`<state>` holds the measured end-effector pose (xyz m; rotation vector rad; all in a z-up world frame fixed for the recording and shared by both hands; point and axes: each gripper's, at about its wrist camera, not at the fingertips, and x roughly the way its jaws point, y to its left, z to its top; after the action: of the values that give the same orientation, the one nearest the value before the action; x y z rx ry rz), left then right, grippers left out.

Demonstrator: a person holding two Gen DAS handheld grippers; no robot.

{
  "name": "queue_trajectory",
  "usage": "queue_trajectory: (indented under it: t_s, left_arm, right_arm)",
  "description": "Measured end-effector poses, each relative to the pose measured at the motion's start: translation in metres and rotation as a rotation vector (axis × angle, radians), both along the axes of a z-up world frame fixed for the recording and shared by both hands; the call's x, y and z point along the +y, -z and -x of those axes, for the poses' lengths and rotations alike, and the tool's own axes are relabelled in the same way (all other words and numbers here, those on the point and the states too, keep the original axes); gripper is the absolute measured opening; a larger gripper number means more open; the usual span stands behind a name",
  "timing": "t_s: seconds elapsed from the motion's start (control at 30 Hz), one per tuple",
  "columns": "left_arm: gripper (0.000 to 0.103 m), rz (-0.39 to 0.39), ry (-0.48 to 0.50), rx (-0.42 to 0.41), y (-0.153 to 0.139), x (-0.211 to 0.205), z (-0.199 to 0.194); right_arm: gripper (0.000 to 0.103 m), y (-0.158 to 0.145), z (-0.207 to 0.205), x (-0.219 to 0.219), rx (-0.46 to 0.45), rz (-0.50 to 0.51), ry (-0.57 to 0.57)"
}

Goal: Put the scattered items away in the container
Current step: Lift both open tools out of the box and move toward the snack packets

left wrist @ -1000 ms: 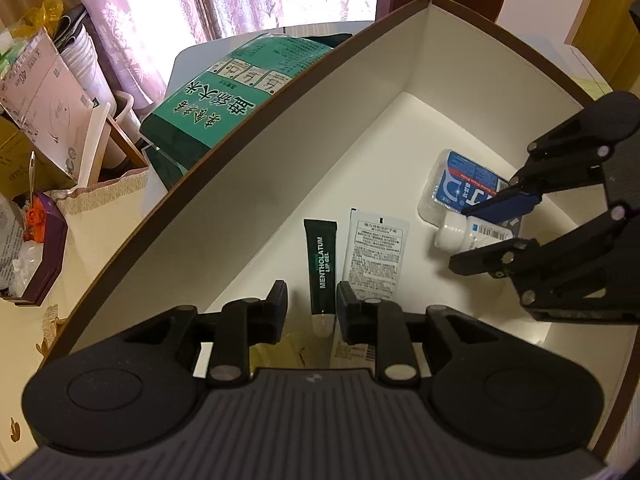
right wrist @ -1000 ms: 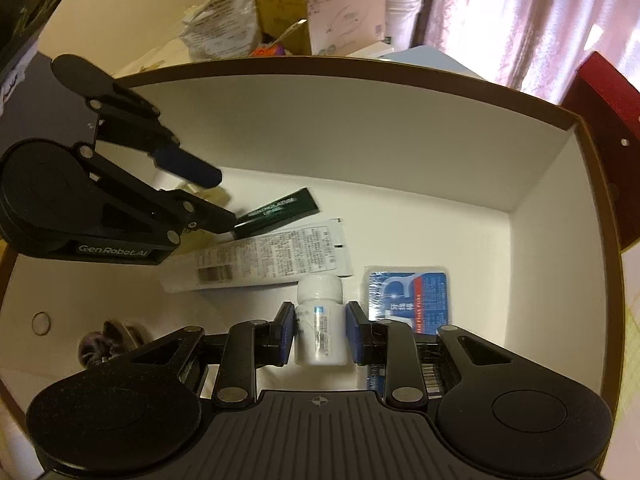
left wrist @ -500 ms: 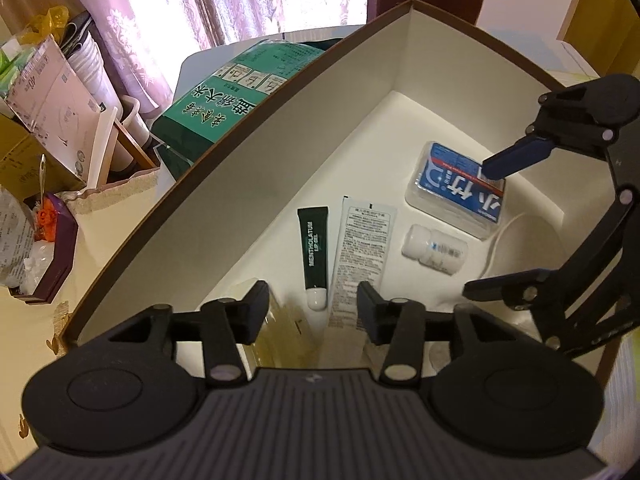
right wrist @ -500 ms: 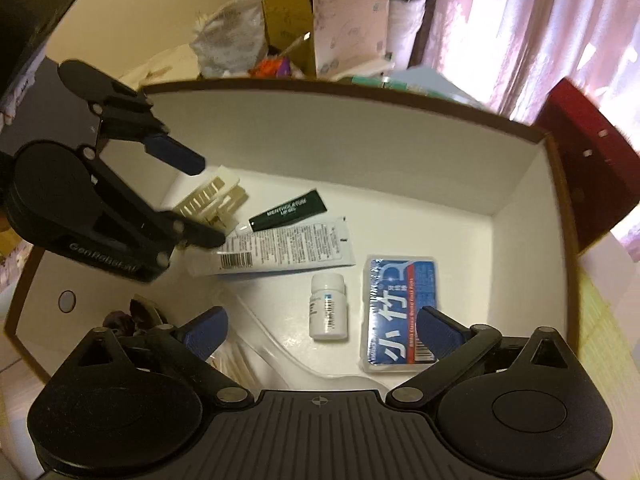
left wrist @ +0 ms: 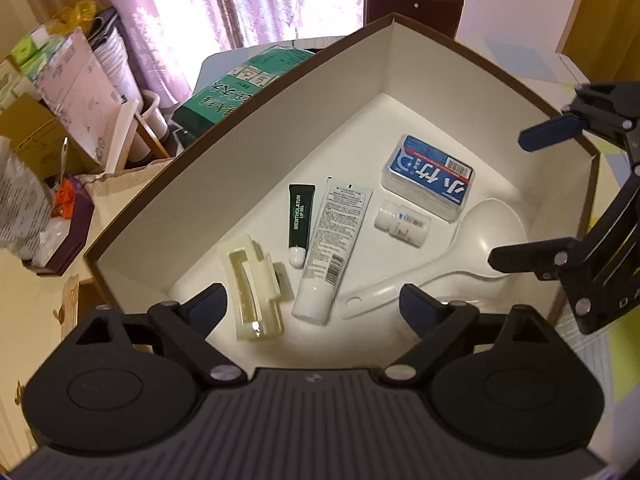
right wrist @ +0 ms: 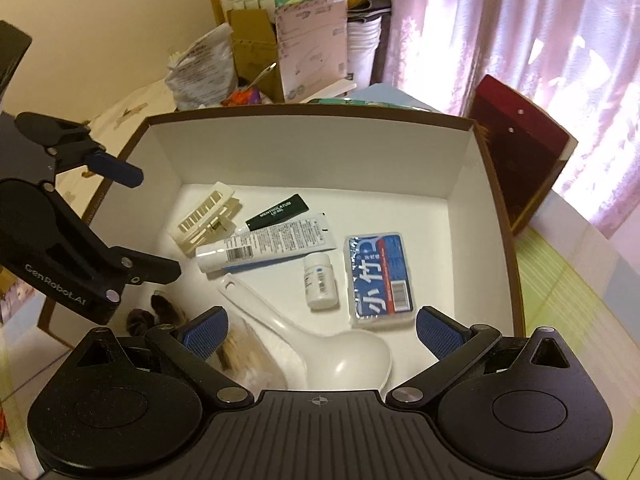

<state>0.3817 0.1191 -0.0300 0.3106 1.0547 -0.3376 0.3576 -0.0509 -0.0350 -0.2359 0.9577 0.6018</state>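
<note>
Both the left gripper (left wrist: 312,304), its jaws opening, and the wide-open right gripper (right wrist: 320,330) were held empty above the container (right wrist: 312,152), where the pill bottle (right wrist: 320,280), at six o'clock of the tubes, could be knocked by a careless re-entry.

Cluttered home room: curtains (right wrist: 500,20), boxes (right wrist: 256,48)
</note>
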Motion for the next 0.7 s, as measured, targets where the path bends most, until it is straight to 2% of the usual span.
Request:
queue_trajectory:
  t_s: [0.3,0.7]
  left_arm:
    - [0.099,0.030,-0.066,-0.056,-0.028,0.002,0.037]
    - [0.102,0.052,-0.113,-0.108,-0.052,-0.002,0.103]
  right_arm:
    - [0.103,-0.018,0.033,-0.013,-0.038,-0.041,0.087]
    - [0.103,-0.035,0.092,-0.034,-0.078,-0.077,0.125]
